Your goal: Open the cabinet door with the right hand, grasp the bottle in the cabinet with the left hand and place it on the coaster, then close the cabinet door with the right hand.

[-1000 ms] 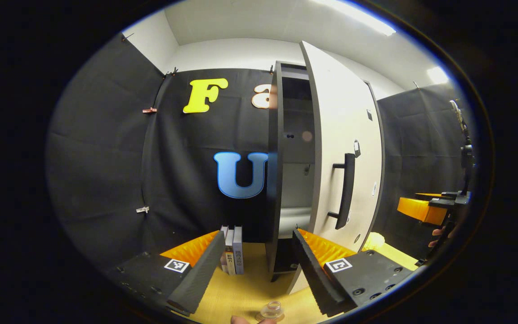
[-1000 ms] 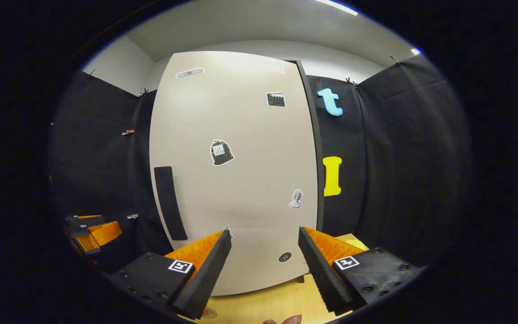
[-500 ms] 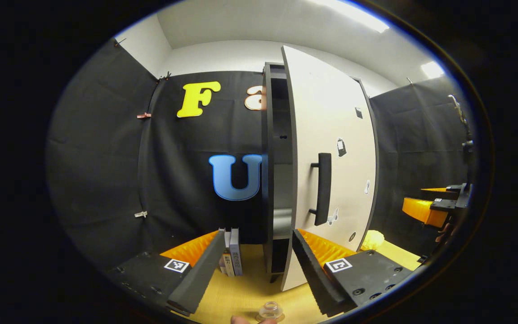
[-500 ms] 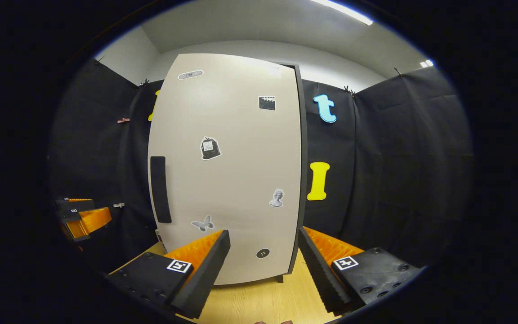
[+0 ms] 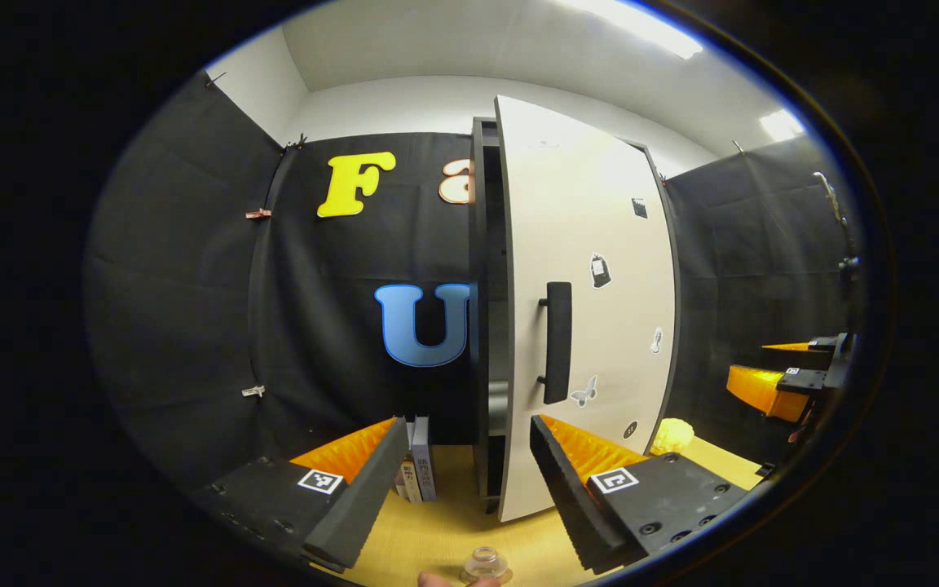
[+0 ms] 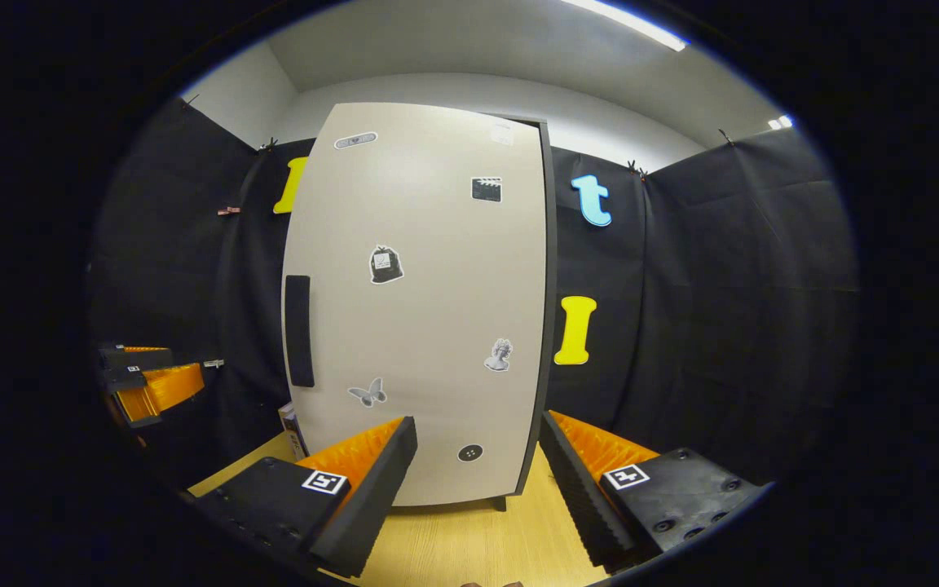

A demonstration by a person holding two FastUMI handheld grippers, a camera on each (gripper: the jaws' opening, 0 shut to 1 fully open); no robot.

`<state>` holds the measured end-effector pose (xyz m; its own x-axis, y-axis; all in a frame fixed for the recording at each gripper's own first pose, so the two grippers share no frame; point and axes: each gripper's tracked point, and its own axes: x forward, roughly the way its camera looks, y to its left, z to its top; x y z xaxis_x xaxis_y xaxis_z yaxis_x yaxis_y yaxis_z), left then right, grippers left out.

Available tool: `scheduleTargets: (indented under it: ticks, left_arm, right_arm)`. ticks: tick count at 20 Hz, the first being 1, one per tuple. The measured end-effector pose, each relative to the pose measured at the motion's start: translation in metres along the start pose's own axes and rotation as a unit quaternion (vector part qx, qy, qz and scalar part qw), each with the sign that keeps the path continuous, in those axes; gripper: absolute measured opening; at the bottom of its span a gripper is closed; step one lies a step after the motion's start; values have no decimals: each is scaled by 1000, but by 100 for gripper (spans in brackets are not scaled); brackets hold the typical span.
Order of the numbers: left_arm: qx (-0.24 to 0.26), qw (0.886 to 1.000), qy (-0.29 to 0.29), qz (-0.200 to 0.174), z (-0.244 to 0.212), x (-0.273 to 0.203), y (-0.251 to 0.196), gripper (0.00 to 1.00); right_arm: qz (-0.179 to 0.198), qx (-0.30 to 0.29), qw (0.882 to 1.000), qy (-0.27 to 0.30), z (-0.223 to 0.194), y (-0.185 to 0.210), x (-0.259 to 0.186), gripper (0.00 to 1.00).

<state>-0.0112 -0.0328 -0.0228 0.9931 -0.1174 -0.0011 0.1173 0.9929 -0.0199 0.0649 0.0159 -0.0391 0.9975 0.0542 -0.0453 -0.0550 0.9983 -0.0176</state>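
The tall cabinet stands on the wooden table with its pale door almost shut, leaving a narrow dark gap on the left edge. The door's dark handle is upright. My left gripper is open, well back from the cabinet, nothing between its fingers. The clear top of a bottle peeks in at the bottom edge below that gripper. In the right gripper view the door faces me with its handle at the left. My right gripper is open and apart from the door.
Several books stand upright left of the cabinet. A yellow lumpy object sits on the table to its right. The right gripper shows far right in the left gripper view; the left gripper shows far left in the right gripper view.
The door has swung from partly open to nearly shut. The right gripper has drawn back from the door face. Both grippers stayed open.
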Motion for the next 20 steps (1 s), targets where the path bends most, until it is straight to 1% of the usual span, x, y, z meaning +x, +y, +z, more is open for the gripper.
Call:
scheduleTargets:
  ticks: [5,9,20]
  left_arm:
    - [4,1000,-2,2,0,-1,1,95]
    - [2,1000,-1,3,-1,-2,2,94]
    - [7,1000,-5,2,0,-3,-2,94]
  right_arm:
    - [8,3,1000,-3,0,5,-3,98]
    - [9,-9,1000,-3,-3,8,-3,98]
    - [13,0,1000,-10,-3,12,-7,98]
